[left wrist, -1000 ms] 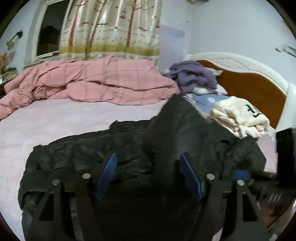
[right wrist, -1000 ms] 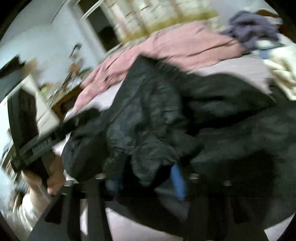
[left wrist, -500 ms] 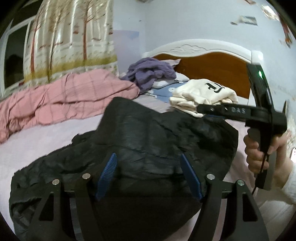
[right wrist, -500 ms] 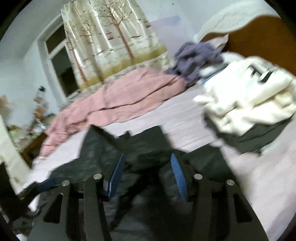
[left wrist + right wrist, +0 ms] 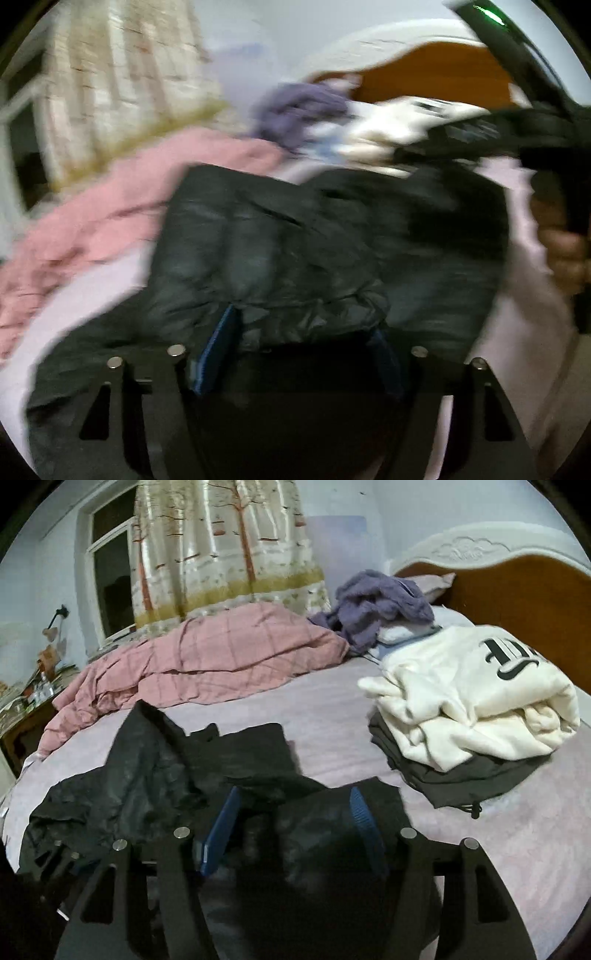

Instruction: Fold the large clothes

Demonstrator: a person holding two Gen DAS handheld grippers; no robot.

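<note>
A black puffer jacket [image 5: 295,240] lies crumpled on the lilac bed sheet [image 5: 332,716]. My left gripper [image 5: 303,325] has a thick fold of it bunched between its blue pads and lifted off the rest; the jaws are closing a little on that fold, and the view is blurred. My right gripper [image 5: 294,794] hovers low over the jacket [image 5: 155,775]. Its jaws are opening, and the fabric lies slack between the pads without being pressed. In the left wrist view a person's hand [image 5: 565,251] grips the right tool at the right edge.
A folded white sweatshirt [image 5: 472,686] sits on a dark garment [image 5: 461,775] at the right. A pink quilt [image 5: 207,661] and a purple garment [image 5: 376,602] lie at the back. The headboard [image 5: 517,587] stands far right, and a cluttered desk [image 5: 22,709] is on the left.
The left gripper swung right and rolled, carrying the jacket fold with it. The right gripper rose off the jacket, and its pads now stand wider apart.
</note>
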